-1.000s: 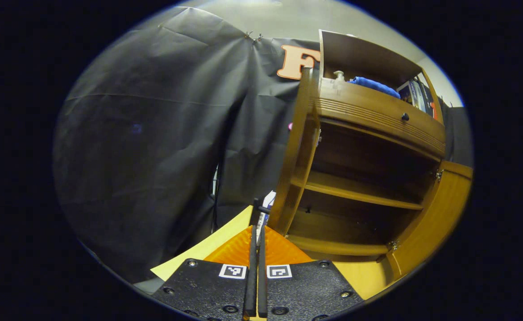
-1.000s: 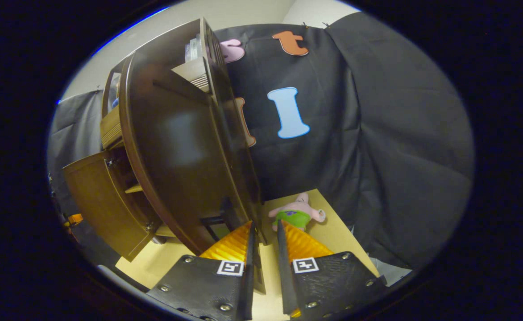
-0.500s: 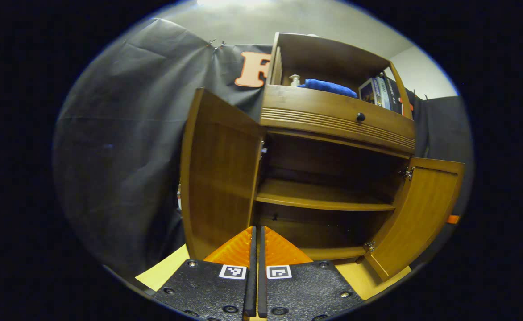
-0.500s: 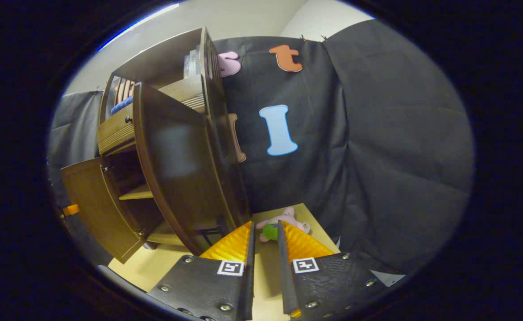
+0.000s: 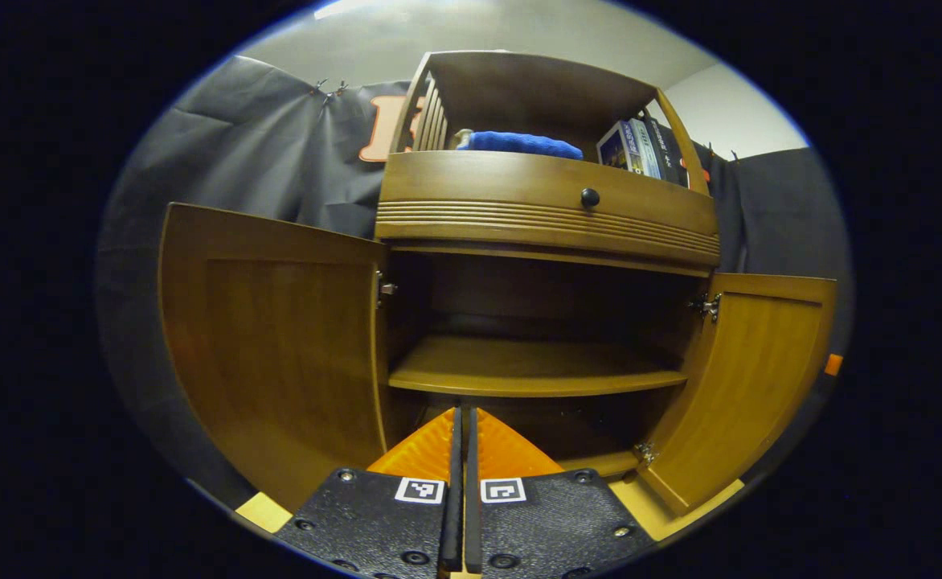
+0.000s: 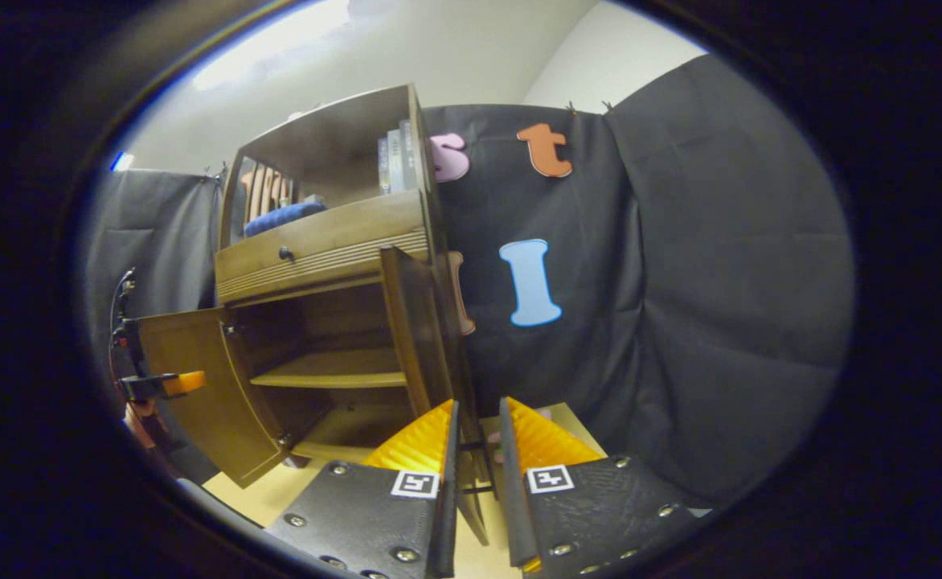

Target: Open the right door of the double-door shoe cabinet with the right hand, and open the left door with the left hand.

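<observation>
The wooden shoe cabinet (image 5: 547, 205) faces me in the left gripper view with both doors swung wide. Its left door (image 5: 270, 346) stands to my left and its right door (image 5: 748, 378) to my right. My left gripper (image 5: 464, 412) is shut with nothing in it, back from the lower shelf (image 5: 531, 366). In the right gripper view the cabinet (image 6: 322, 237) is seen from its right side. The right door (image 6: 419, 338) is almost edge-on, and its lower edge runs down into the narrow gap of my open right gripper (image 6: 477, 406). The left door (image 6: 190, 386) stands open beyond.
A blue cloth (image 5: 519, 143) and books (image 5: 636, 145) sit on the cabinet's top shelf above a drawer with a dark knob (image 5: 590, 197). The pale yellow floor (image 6: 254, 494) lies under the cabinet. Black cloth (image 6: 720, 305) walls the booth. The other gripper (image 6: 157, 384) shows at the far left.
The left gripper view has swung right, from the cabinet's left side to its front, and the left door now stands wide open. The right gripper has pulled back from the right door.
</observation>
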The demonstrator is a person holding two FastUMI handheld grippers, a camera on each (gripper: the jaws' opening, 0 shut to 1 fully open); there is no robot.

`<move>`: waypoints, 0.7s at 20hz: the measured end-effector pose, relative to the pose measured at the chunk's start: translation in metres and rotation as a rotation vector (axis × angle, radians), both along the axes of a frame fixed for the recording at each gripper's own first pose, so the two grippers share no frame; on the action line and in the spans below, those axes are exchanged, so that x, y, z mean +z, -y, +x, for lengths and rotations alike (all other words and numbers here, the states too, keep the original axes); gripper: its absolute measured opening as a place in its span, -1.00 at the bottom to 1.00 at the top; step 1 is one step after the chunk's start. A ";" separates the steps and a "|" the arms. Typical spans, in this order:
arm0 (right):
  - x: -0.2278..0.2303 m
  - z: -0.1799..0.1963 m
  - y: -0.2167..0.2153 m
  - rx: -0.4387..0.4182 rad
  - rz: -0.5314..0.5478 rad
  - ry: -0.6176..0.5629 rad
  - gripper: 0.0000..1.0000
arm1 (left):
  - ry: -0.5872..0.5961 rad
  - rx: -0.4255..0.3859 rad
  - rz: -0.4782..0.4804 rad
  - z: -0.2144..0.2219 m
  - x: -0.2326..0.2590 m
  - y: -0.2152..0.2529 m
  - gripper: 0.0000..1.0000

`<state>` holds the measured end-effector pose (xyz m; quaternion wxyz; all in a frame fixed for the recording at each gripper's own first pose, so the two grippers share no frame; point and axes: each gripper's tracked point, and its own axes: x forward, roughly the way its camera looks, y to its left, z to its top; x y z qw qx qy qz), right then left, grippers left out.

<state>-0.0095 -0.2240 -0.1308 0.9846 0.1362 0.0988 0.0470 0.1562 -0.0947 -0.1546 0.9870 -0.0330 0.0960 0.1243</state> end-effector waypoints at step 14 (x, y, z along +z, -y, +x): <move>0.034 0.036 -0.139 0.203 -0.058 0.035 -0.49 | 0.095 -0.141 0.062 0.043 0.050 0.067 -1.00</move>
